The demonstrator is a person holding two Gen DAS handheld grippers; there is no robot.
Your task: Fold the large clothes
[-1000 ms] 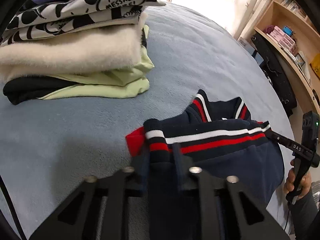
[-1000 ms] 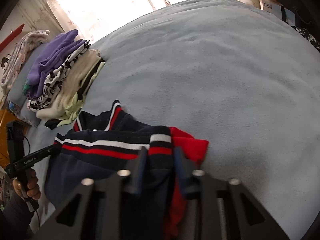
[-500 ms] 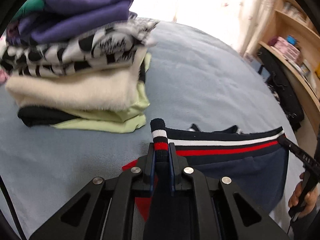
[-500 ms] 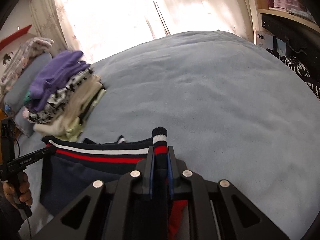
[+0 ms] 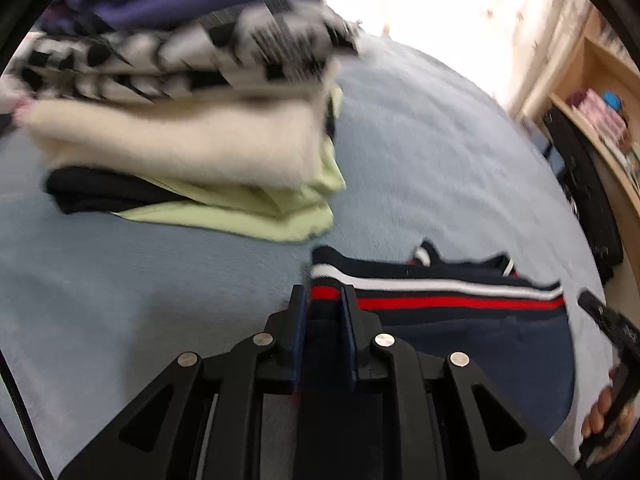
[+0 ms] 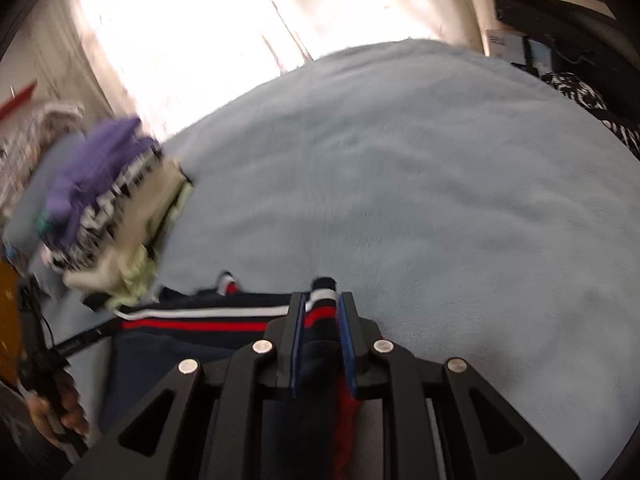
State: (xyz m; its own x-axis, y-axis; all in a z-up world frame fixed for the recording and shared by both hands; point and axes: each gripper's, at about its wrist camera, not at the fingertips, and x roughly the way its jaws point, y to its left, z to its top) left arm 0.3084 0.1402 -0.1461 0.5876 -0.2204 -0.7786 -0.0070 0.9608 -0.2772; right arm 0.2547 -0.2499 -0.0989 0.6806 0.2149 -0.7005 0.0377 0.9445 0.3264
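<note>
While both the left gripper [image 5: 323,300] and right gripper [image 6: 323,304] pinch the navy garment's [image 5: 460,328] striped hem [image 5: 440,296] taut, a fold seems underway despite blur; next, lay it flat.

text: none legible | print on folded clothes [image 5: 192,60]: blurred

Folded pile [image 5: 192,128] blocks far left; blanket [image 6: 400,184] open ahead, right.

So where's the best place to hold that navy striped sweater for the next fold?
Probably along the striped ribbed band, one end in each tongs, coming in from the near side. The left tongs and right tongs are already shut on the navy sweater there; the band is thick and stretched straight between them, so the body hangs evenly below it.
</note>
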